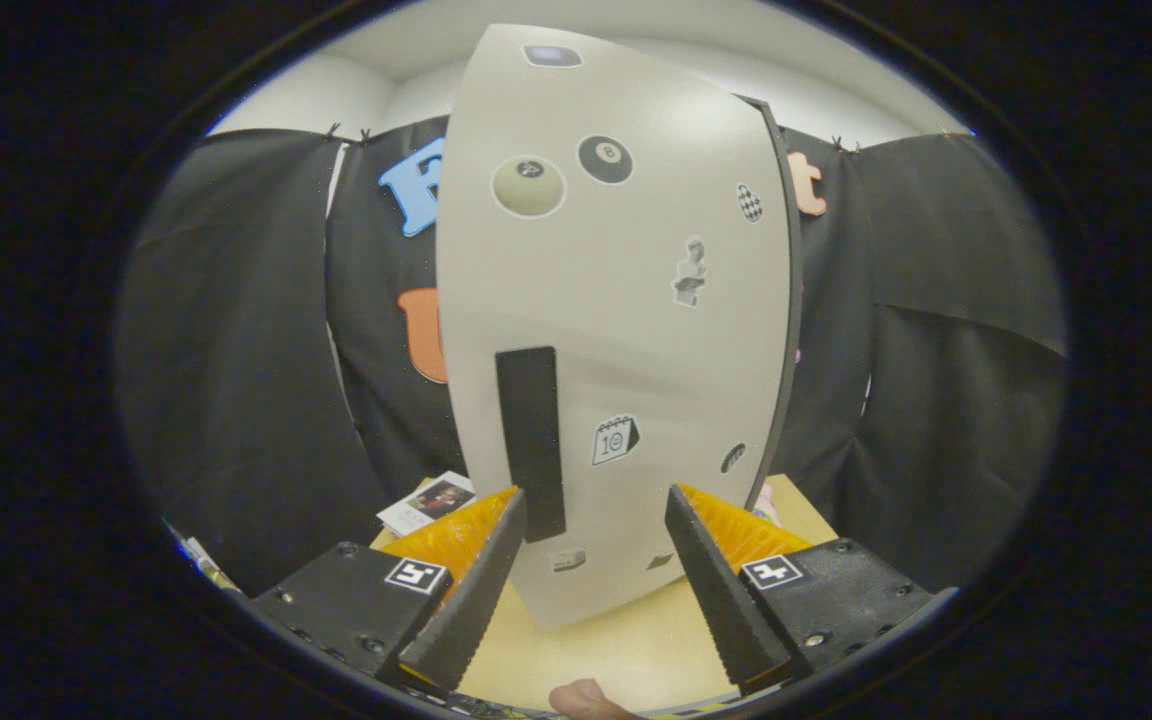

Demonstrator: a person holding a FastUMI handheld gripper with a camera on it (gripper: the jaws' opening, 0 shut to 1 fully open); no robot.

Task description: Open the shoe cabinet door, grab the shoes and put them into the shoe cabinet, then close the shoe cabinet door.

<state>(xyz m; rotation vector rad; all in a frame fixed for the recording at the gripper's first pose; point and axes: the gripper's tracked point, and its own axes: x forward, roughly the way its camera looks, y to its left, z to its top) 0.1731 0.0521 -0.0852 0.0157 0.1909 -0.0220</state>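
Though shut, tall cabinet door [626, 300] upright, facing the spread-fingered tool [596, 505], handle [532, 440] vertical.

The claw [596, 510] points level and forward, its two fingers [476, 590] spread wide apart, gripping nothing.

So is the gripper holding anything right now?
No, nothing is held. The gripper is open, its fingers spread in front of the shoe cabinet door, with the black handle just by one finger but not pinched.
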